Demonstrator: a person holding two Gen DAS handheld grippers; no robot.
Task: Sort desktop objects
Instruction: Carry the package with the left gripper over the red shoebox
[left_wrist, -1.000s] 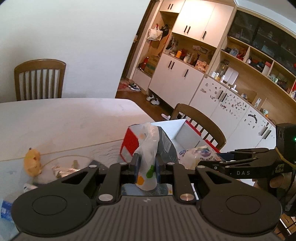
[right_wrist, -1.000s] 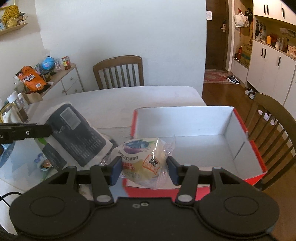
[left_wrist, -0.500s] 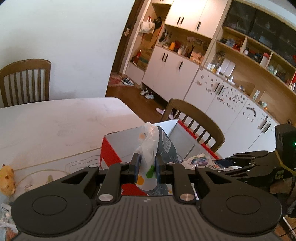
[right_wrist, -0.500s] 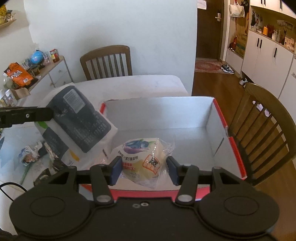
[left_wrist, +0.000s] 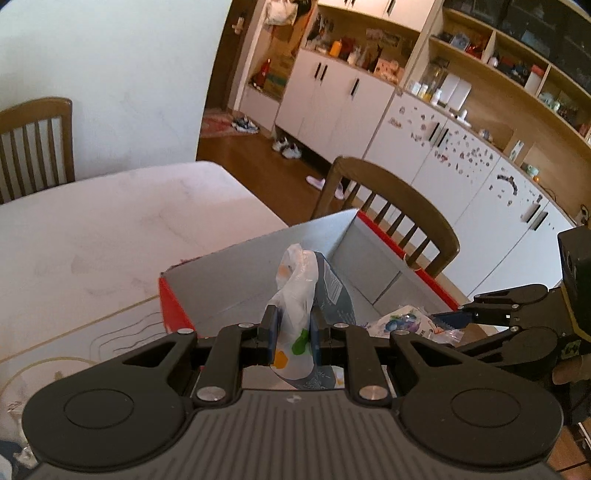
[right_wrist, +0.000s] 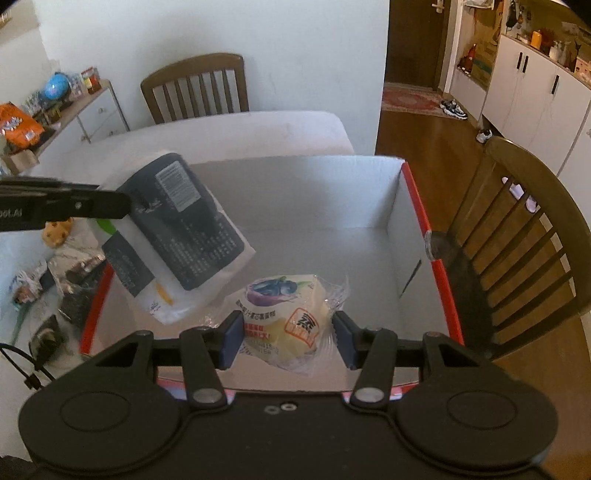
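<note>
Right wrist view, nearest first: the right gripper (right_wrist: 287, 338) has its blue pads clamped on a clear-wrapped pastry packet (right_wrist: 286, 317), which hangs inside the near wall of the red cardboard box (right_wrist: 413, 206), above the box's bare white floor. So the drop point lies straight below the jaws, and I judge that letting go is all that this hand needs. Farther left, the left gripper (right_wrist: 122, 203) comes in from the side, pinched tight on the top edge of a white-and-dark-blue snack bag (right_wrist: 181, 229). The bag's long axis slants down and to the right, with its lower end over the box's left rim and the upper end outside it. In the left wrist view the left gripper (left_wrist: 293, 332) grips the bag's crumpled neck (left_wrist: 295, 280) above the box interior (left_wrist: 236, 280). The right hand is the deeper-placed of the two; the left probably needs carrying farther in. Beyond the box, the table (right_wrist: 236, 129) and a wooden chair (right_wrist: 195, 85).
</note>
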